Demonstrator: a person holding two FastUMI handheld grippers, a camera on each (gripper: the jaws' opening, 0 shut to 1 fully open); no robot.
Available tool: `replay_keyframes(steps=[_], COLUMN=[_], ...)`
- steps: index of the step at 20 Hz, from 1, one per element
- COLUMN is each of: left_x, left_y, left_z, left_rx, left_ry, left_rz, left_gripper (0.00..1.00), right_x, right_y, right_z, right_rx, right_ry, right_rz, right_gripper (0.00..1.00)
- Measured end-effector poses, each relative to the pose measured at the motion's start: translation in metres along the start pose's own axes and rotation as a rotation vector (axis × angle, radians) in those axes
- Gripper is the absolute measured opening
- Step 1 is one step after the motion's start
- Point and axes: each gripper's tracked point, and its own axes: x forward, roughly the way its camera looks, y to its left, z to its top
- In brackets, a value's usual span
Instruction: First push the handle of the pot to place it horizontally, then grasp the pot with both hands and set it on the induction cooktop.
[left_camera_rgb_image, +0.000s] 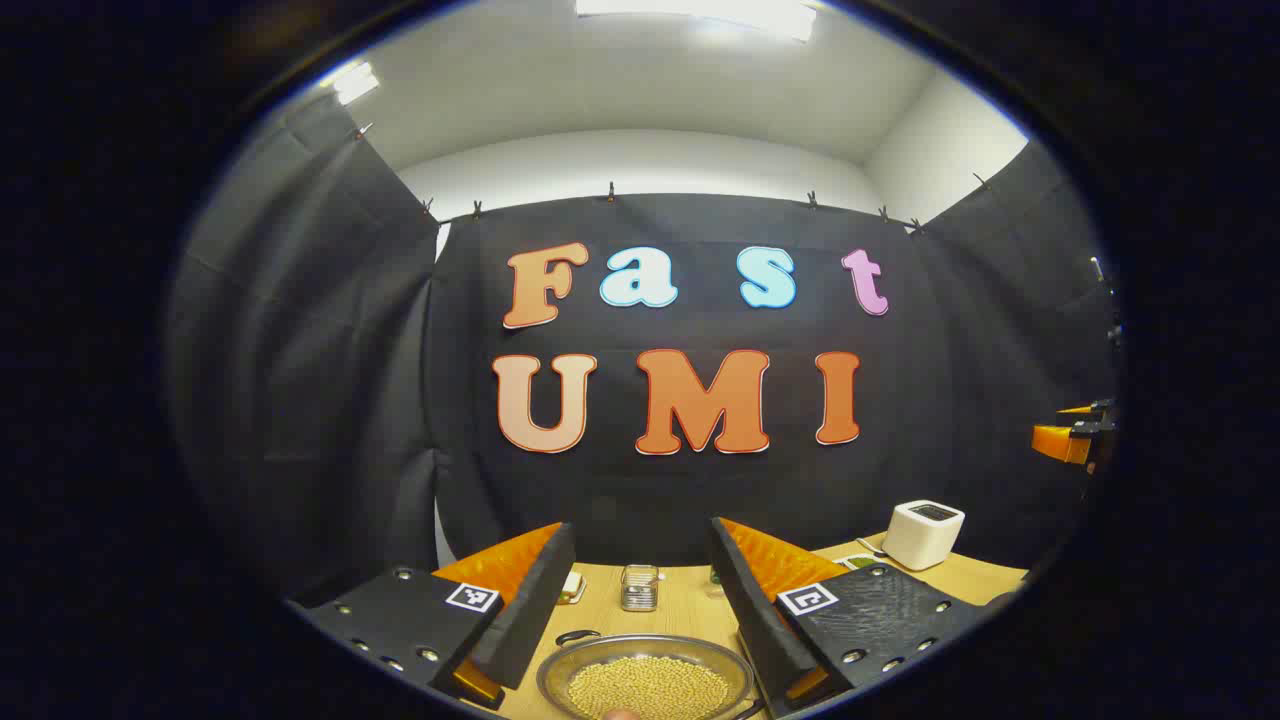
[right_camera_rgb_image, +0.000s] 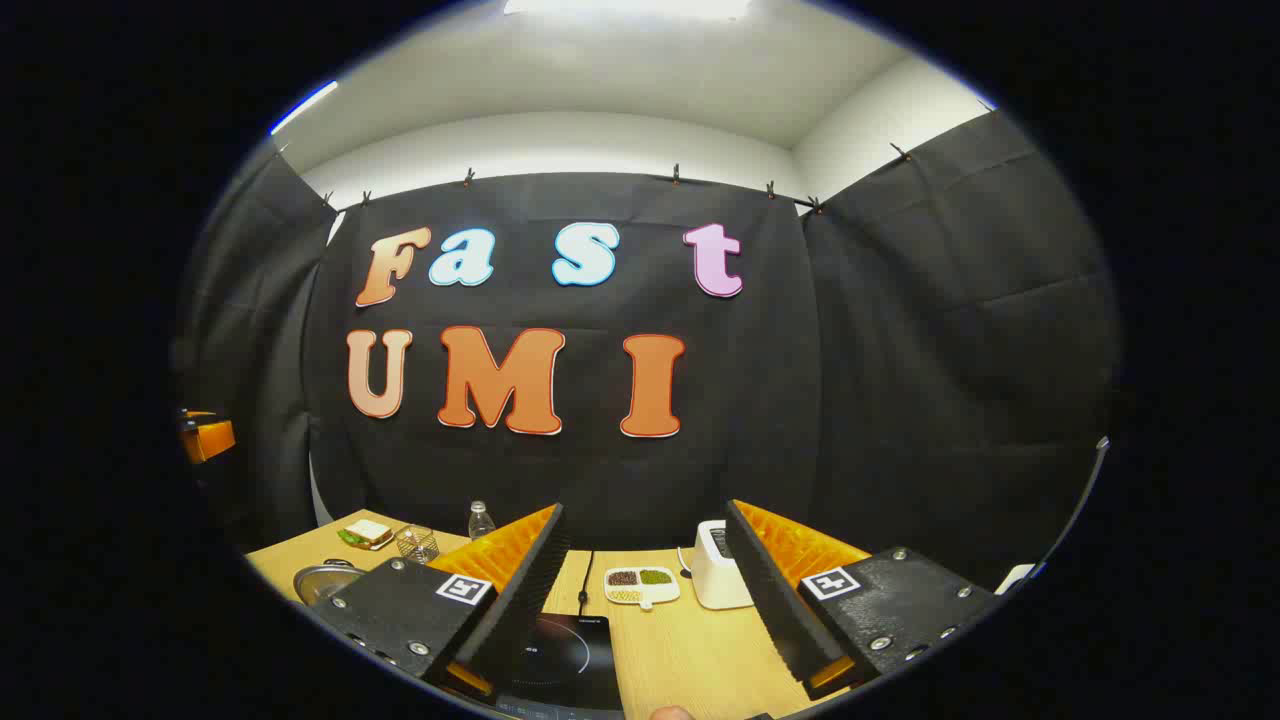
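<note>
Left tool (left_camera_rgb_image: 640, 600): fingers spread wide, nothing between them; it hangs above the near edge of the surface. The inner faces are ribbed wedges, and each black mount plate carries a small square black-and-white marker.
Right tool (right_camera_rgb_image: 645, 590): fingers likewise spread wide, holding nothing (the same ribbed wedges and square markers).
Pot (left_camera_rgb_image: 645, 680): round, shallow, grey metal with a thin bright rim, filled with small pale yellow beans; it sits on the surface directly below the left tool's open fingers, touching neither. In the right gripper view its rim shows at the far left edge of the surface.
Pot handle (left_camera_rgb_image: 577, 636): a dark loop at the pot's far left rim; its exact lie cannot be judged.
Induction cooktop (right_camera_rgb_image: 565, 650): flat, glossy black slab with faint circular ring lines, lying under the right tool's left finger, with a black cord running away from it toward the booth wall. The print along its near edge is too small to read.
Surface (right_camera_rgb_image: 690, 650): light wood grain, smooth.
White appliance (left_camera_rgb_image: 922, 534): rounded box with a dark top panel, at the far right of the surface.
Divided dish (right_camera_rgb_image: 642, 584): white, with compartments of dark, green and pale grains, just beyond the cooktop.
Glass (left_camera_rgb_image: 639, 587): clear, ribbed, beyond the pot.
Bottle (right_camera_rgb_image: 481, 520): clear plastic, upright near the back wall.
Sandwich plate (right_camera_rgb_image: 366, 535): layered sandwich on a small plate, far left of the surface.
</note>
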Motion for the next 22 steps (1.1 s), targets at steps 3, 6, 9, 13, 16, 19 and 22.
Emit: replay_keyframes(steps=[3, 6, 9, 13, 16, 19, 22], left_x=[0.002, 0.000, -0.001, -0.001, -0.002, -0.003, -0.003], left_y=[-0.004, -0.006, -0.005, -0.006, -0.009, -0.008, -0.014], left_z=[0.001, -0.004, -0.003, -0.003, -0.006, -0.010, -0.012], left_rx=[-0.002, 0.005, 0.011, 0.016, 0.030, 0.051, 0.056], left_ry=[0.000, 0.014, 0.014, 0.015, 0.019, 0.036, 0.043], left_rz=[-0.005, -0.014, -0.015, -0.018, -0.023, -0.018, -0.040], left_gripper=[0.86, 0.85, 0.86, 0.86, 0.86, 0.86, 0.90], right_x=[-0.002, -0.001, -0.003, -0.003, -0.002, -0.003, -0.002], right_y=[-0.002, -0.002, 0.000, 0.005, 0.010, 0.012, 0.012], right_z=[0.003, 0.001, 0.001, -0.001, -0.002, -0.001, -0.002], right_rx=[0.011, 0.010, 0.000, 0.002, -0.003, -0.011, -0.010], right_ry=[-0.006, -0.005, -0.002, 0.004, 0.009, 0.007, 0.008], right_rz=[0.001, 0.002, 0.006, 0.025, 0.038, 0.044, 0.045], right_gripper=[0.97, 0.97, 0.97, 0.97, 0.97, 0.97, 0.97])
